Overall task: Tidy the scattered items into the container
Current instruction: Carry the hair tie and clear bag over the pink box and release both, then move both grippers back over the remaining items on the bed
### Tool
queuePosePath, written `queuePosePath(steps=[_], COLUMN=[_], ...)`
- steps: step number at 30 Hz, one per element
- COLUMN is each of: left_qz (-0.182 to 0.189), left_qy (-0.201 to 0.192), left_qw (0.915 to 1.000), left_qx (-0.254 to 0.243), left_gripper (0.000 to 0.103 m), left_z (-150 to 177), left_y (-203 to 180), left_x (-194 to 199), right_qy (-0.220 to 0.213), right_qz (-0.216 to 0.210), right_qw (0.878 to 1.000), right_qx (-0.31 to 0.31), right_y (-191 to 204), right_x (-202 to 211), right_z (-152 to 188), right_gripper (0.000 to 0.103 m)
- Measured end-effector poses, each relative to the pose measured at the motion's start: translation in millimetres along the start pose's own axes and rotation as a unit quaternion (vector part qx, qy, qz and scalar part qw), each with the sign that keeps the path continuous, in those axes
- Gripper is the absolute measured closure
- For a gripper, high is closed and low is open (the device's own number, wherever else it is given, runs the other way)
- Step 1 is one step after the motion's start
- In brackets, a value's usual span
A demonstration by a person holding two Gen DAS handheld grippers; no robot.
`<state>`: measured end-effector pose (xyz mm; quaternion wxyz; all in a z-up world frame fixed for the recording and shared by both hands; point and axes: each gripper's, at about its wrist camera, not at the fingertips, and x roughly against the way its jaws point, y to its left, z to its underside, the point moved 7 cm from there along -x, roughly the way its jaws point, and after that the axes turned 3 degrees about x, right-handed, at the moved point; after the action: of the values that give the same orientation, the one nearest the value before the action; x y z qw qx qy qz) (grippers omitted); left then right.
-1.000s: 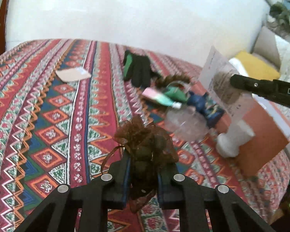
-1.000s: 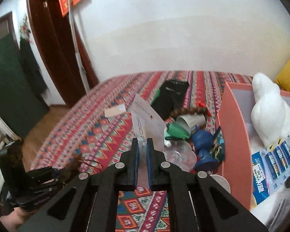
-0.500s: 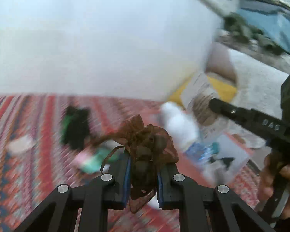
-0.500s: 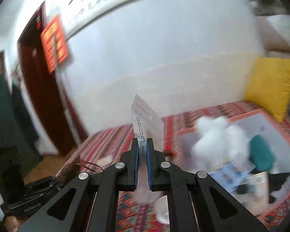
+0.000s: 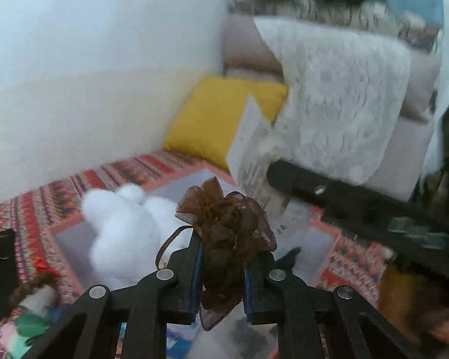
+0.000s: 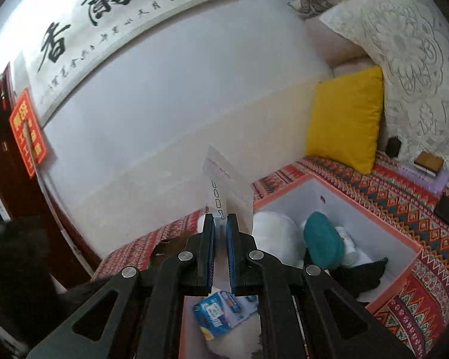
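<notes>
My left view is smeared with motion: the lace cover [image 5: 344, 95] and my hand [image 5: 434, 326] at the lower right are only blur. My right tool [image 6: 220, 227] hides the near wall of the box [image 6: 338, 191]. Print on the clear packet [image 6: 224, 185] is too small to read.

This is a lived-in home, a sitting or sleeping room. High on the white wall ahead of the right tool [image 6: 220, 233] hangs a long calligraphy scroll [image 6: 110, 9], with a red paper sign [image 6: 27, 133] by a dark wooden door far to its left. To its right a yellow cushion [image 6: 345, 122] leans against lace-draped upholstery [image 6: 416, 68], above a bright patterned woven cover [image 6: 404, 197].
</notes>
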<state>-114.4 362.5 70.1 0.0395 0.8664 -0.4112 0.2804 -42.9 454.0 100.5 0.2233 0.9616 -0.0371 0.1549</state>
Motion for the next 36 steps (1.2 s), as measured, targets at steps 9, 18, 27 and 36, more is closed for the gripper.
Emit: queuePosePath(steps=[9, 18, 27, 36], left_qz=[-0.002, -0.038, -0.192, -0.169], left_qy=[0.034, -0.045, -0.01, 0.009], left_qw=[0.9975, 0.9875, 0.9643, 0.9615], left_qx=[0.062, 0.146, 0.182, 0.217], left_gripper=[0.014, 0.011, 0.005, 0.005], left_z=[29, 72, 179, 216], left_y=[31, 112, 257, 273], left_x=[-14, 130, 221, 217], right_qy=[0.099, 0.059, 0.107, 0.23], right_qz=[0.042, 0.031, -0.049, 0.013], right_qw=[0.993, 0.998, 0.978, 0.94], right_qx=[-0.038, 0.011, 0.17, 0.254], right_y=[-38, 15, 163, 192], right_x=[-45, -25, -32, -109], right_z=[39, 30, 85, 191], right_gripper=[0.018, 0.018, 0.011, 0.011])
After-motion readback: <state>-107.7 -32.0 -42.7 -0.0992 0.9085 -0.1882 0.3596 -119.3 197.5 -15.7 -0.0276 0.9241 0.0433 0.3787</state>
